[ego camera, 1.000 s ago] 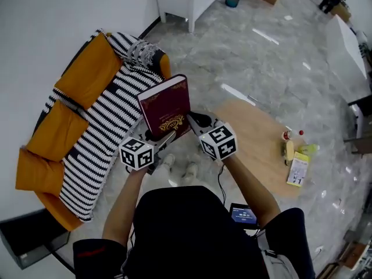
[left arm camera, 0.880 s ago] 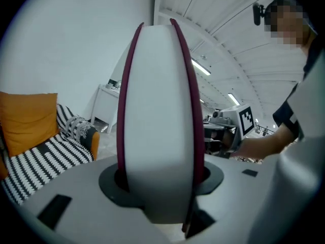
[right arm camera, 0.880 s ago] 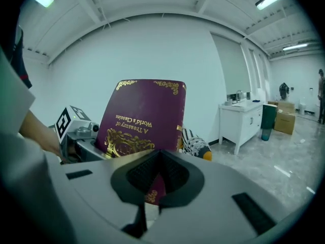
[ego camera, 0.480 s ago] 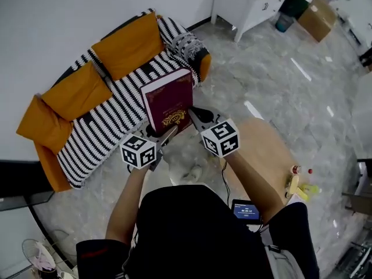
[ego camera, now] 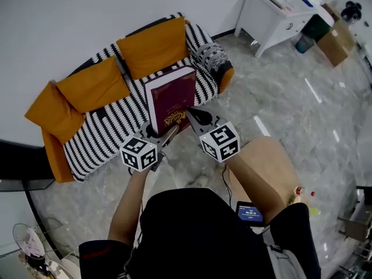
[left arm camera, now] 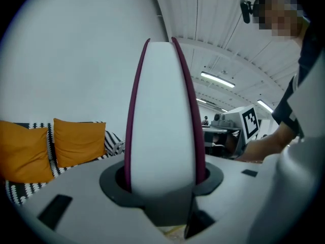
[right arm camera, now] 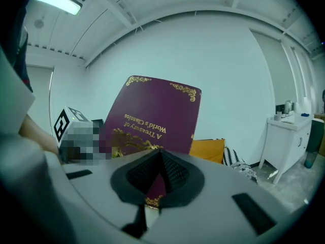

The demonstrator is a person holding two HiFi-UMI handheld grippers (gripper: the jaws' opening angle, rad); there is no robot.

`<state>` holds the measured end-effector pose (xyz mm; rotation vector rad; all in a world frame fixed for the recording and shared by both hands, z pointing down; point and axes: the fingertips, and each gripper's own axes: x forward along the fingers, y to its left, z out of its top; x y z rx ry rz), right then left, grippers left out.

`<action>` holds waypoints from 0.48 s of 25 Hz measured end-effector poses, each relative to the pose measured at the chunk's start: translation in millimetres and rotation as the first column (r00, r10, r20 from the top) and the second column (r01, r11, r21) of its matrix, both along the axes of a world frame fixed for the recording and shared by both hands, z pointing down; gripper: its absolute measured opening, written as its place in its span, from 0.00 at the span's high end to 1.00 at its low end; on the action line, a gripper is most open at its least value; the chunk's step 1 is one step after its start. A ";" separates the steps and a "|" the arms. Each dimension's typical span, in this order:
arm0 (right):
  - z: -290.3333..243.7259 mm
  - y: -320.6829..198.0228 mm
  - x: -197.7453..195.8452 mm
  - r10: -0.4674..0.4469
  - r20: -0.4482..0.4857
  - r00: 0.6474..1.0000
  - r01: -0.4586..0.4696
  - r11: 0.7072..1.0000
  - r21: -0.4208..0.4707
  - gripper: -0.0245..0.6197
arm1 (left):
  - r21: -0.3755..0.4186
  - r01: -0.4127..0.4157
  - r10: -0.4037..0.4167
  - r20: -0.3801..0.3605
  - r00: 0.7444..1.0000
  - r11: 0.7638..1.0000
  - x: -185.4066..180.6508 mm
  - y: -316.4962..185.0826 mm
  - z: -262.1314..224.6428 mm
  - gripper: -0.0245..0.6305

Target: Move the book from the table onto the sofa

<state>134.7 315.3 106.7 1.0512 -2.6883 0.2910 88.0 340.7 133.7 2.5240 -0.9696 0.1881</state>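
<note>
While held off the floor, the maroon hardcover book with gilt ornament [ego camera: 170,100] stands upright. My left tongs [ego camera: 161,133] clamp its page block across the thickness; my right tongs [ego camera: 189,115] pinch the cover's bottom edge. At 10 o'clock, black-and-white striped sofa with orange cushions [ego camera: 99,141]; light wooden counter [ego camera: 264,167] at 4.

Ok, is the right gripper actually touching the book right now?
Touching. The right gripper view shows the right gripper with its jaws shut on the lower edge of the book, pinching its maroon cover.
</note>
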 end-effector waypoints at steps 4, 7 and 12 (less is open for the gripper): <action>-5.9 -23.4 -29.5 -0.010 0.005 1.000 0.010 1.000 0.003 0.94 | 0.004 0.006 -0.006 -0.012 1.000 1.000 -29.0 -22.8 -5.3 0.62; -11.1 -40.9 -53.0 -0.019 -0.001 1.000 0.019 1.000 0.007 0.94 | 0.010 0.009 -0.008 -0.021 1.000 1.000 -52.1 -40.3 -10.5 0.62; -16.2 -71.3 -93.7 -0.024 -0.003 1.000 0.024 1.000 0.009 0.94 | 0.023 0.012 -0.011 -0.034 0.999 1.000 -92.5 -70.6 -14.6 0.62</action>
